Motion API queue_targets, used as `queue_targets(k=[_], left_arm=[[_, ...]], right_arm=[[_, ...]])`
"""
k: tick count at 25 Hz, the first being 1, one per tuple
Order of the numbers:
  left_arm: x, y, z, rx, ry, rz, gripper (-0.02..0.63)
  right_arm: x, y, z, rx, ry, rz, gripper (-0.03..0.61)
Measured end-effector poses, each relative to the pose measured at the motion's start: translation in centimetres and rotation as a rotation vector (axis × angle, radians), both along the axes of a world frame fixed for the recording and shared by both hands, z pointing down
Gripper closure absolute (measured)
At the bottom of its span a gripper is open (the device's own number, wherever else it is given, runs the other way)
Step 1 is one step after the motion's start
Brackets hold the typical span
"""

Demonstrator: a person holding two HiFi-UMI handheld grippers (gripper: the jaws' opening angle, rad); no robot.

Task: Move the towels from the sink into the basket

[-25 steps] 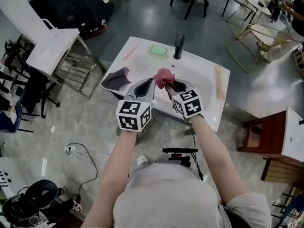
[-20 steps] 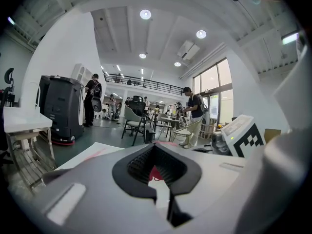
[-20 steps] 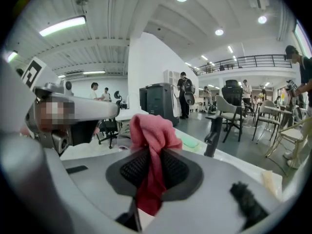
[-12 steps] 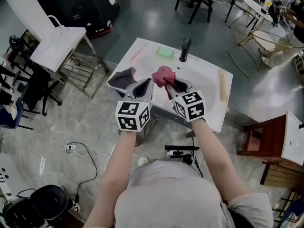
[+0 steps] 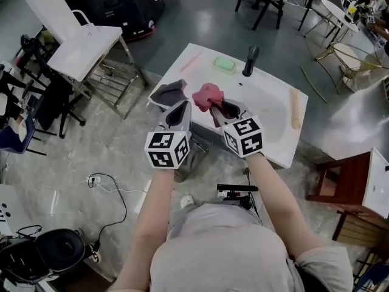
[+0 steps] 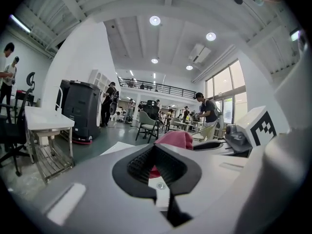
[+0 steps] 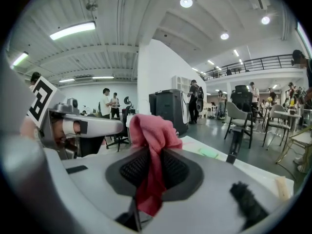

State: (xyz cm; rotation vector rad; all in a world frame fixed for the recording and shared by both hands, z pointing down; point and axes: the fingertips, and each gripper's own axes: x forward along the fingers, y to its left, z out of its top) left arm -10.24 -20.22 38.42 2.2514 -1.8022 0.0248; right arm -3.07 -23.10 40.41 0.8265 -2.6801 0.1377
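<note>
A pink towel (image 5: 206, 95) hangs bunched from my right gripper (image 5: 214, 106), which is shut on it above the white sink (image 5: 276, 123). In the right gripper view the towel (image 7: 152, 133) is pinched between the black pads (image 7: 176, 168) and spills out above and below them. My left gripper (image 5: 182, 107) is just left of it, shut, with nothing held; in its own view the jaws (image 6: 156, 148) meet at the tip and the pink towel (image 6: 176, 139) shows behind them. A grey soft container (image 5: 168, 92), seemingly the basket, sits at the sink's left edge.
On the sink top stand a black tap (image 5: 250, 60), a green soap block (image 5: 223, 64), a thin pink stick (image 5: 189, 61) and a pale wooden stick (image 5: 296, 108). A white table (image 5: 85, 48) stands to the left, a brown cabinet (image 5: 340, 184) to the right, cables on the floor.
Both grippers have drifted left across the sink, away from the tap and nearer the grey container. The pink towel has stayed in the right gripper and is lifted a little.
</note>
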Motion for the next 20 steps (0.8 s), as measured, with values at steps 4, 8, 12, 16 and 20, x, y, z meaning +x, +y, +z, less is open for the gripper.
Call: queue_targets(k=[4, 8, 12, 16, 20], left_arm=[[-1.9, 1.5, 0.7, -0.009, 0.015, -0.048, 0.607], [-3.7, 3.0, 1.6, -0.02, 0.036, -0.1, 0.607], [-5.1, 4.8, 2.3, -0.027, 0.04, -0.145, 0.607], [-6.7, 6.3, 3.3, -0.045, 0.044, -0.181, 0.607], [-7.3, 7.7, 4.9, -0.083, 0.057, -0.198, 0.607]], right_arm=[[-1.6, 1.4, 0.2, -0.004, -0.006, -0.044, 0.503], [-3.0, 2.9, 0.7, -0.011, -0.002, -0.093, 0.503], [-4.0, 4.5, 1.3, -0.029, -0.002, -0.135, 0.503], [-5.3, 6.0, 2.3, -0.047, 0.013, -0.18, 0.503], [-6.0, 7.5, 4.1, -0.088, 0.035, -0.201, 0.502]])
